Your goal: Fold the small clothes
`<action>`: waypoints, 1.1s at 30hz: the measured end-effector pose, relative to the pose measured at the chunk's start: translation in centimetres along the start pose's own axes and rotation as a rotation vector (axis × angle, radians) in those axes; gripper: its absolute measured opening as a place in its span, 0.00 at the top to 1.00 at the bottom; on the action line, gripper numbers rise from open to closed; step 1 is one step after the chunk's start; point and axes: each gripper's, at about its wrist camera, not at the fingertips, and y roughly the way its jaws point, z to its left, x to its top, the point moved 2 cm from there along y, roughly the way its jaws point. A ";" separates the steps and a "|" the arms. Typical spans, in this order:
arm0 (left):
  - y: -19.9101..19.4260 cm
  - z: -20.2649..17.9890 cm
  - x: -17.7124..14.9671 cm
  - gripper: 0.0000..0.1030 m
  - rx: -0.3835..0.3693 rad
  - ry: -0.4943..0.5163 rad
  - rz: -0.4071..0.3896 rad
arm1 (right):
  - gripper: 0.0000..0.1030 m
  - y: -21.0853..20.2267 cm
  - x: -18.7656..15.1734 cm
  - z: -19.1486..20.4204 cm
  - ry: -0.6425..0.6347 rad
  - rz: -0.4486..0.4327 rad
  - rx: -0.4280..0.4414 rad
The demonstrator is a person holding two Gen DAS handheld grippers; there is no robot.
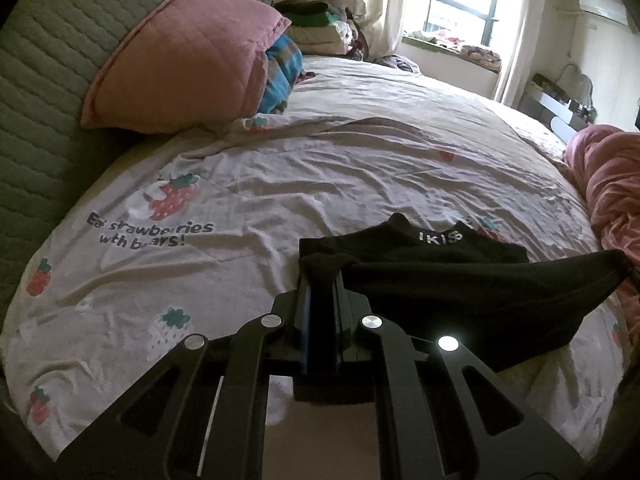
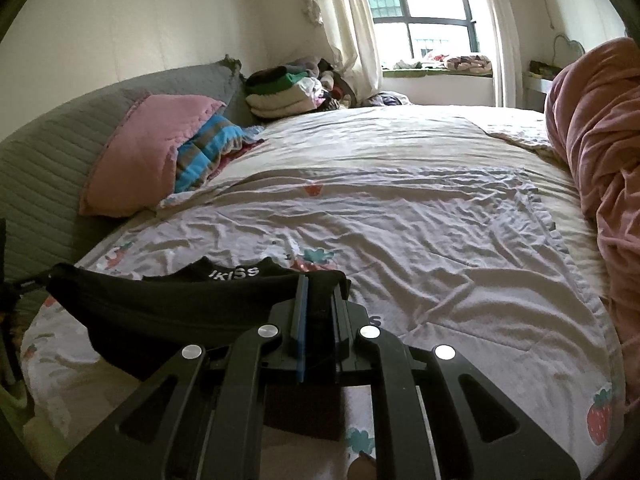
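The bed [image 1: 360, 168] fills both views, covered with a wrinkled pale sheet [image 2: 400, 220] that carries strawberry prints and dark printed words. A grey quilted headboard [image 1: 48, 92] stands along the left side of the bed. A pink blanket [image 2: 600, 152] lies bunched at the right edge. A pink pillow [image 1: 188, 60] leans on the headboard, and a blue striped cloth [image 1: 280, 72] is pressed just beside it. Behind them, a pile of folded clothes [image 2: 280, 92] sits near the window [image 2: 420, 12] and its light curtains.

The black garment [image 1: 460, 296] is at the near part of the bed, stretched between the two tools. Its upper layer hangs in the air, while the lower part with white letters [image 1: 440, 236] rests on the sheet.

The left claw [image 1: 320, 276] is clenched on the left corner of the black garment; the cloth is bunched between its fingers. The right claw [image 2: 320, 284] is clenched on the opposite corner in the same way. In the left view, the far corner of the garment reaches the right edge of the picture.
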 end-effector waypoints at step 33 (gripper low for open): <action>10.9 2.0 -1.5 0.80 0.047 -0.020 0.012 | 0.64 11.3 -3.0 0.3 -0.032 0.140 -0.207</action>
